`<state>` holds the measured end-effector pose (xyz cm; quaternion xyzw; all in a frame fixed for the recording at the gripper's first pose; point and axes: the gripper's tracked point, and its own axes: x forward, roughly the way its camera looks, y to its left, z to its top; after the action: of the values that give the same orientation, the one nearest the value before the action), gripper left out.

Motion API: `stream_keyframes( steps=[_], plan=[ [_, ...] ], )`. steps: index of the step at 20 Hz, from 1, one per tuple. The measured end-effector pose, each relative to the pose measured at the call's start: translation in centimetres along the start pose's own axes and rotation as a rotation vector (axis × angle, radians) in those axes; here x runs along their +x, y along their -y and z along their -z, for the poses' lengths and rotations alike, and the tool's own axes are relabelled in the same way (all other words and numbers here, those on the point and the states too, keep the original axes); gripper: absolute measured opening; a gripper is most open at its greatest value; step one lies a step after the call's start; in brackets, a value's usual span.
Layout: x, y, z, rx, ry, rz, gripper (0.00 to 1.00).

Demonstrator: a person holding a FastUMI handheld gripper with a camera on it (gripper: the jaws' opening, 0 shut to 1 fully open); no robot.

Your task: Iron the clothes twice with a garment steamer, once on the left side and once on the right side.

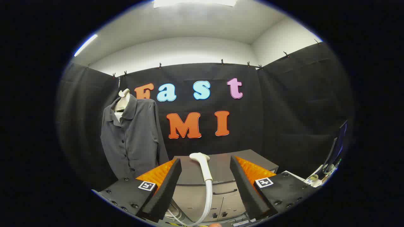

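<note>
Black cloth walls close off the booth on three sides, with white wall and ceiling lights above them. Nearest, the claw [205, 186] points level and straight ahead, its two fingers [164, 189] spread wide apart and pressing on nothing. Each finger base carries a small square black-and-white marker tag [147, 185]; no readable writing shows on them. In the gap between the fingers stands the garment steamer [204, 168], its pale handle upright and its head curving over toward 10 o'clock, touching neither finger. Its white hose [206, 205] drops from the handle down toward 6 o'clock, with thinner cables looping beside it. Just behind the steamer sits a grey cabinet [221, 176] with drawers and a flat top. Beyond the fingers at 10 o'clock, well apart from the steamer, a dark grey buttoned shirt [132, 138] hangs on a pale hanger form [122, 101] against the cloth wall, collar open and front facing the claw. Off at 3 o'clock, a monitor [339, 145] stands on a table [296, 176] with small cluttered items too blurred to tell.
</note>
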<state>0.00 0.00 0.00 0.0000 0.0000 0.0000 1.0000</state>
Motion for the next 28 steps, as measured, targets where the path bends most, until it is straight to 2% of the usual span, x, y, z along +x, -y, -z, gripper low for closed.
stream_keyframes(
  steps=[15,22,28],
  plan=[
    [0.3,1.3,-1.9,-0.024,0.014,0.113,0.99],
    [1.0,1.3,-1.5,-0.041,-0.010,0.097,0.98],
    [4.4,1.0,0.5,-0.038,-0.084,0.073,0.98]
  ],
)
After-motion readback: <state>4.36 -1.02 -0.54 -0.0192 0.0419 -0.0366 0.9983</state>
